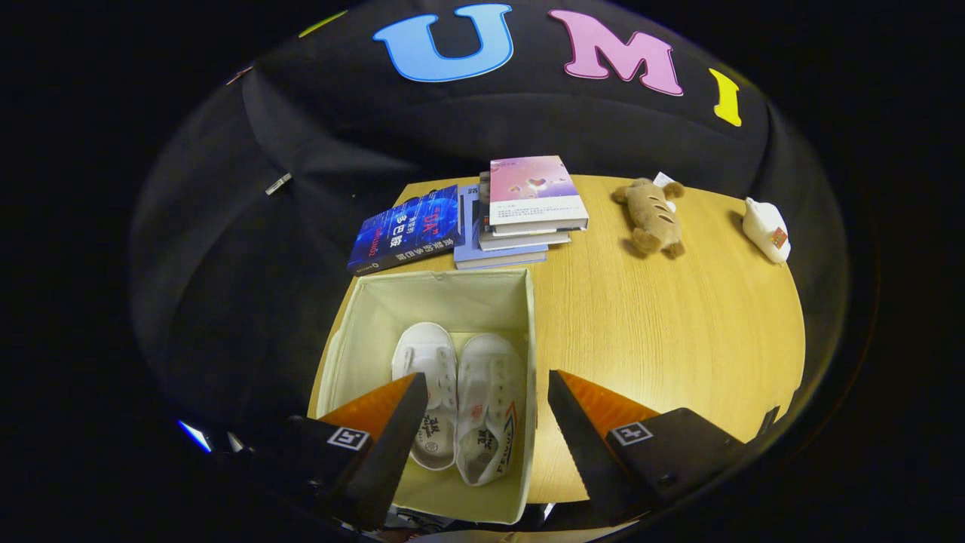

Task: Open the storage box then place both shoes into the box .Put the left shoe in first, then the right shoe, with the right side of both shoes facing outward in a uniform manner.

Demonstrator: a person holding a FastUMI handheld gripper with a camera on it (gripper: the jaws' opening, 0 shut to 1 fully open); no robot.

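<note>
gripper (488,422): held above the storage box, looking down and forward; jaws spread wide, nothing pinched between them.
left finger: seen over the near left part of the box, its tip just beside the left shoe.
right finger: seen over bare desk, just outside the box's right wall.
storage box (362,332): open, square, pale fabric walls; set at the desk's near left edge.
left shoe (430,392): white canvas, laid flat on the box floor, toe pointed away.
right shoe (488,407): white canvas with coloured print near the heel; placed just beside the left shoe, touching it, against the right wall.
desk (663,332): light wood grain, rounded edge; a wide bare stretch is left right of the box.
blue book (407,230): glossy cover, laid flat just beyond the box.
book stack (528,207): several books piled, a pink cover on top, beside the blue book.
plush toy (652,215): brown, soft, at the far side.
white object (765,228): small, rounded, near the far right edge.
</note>
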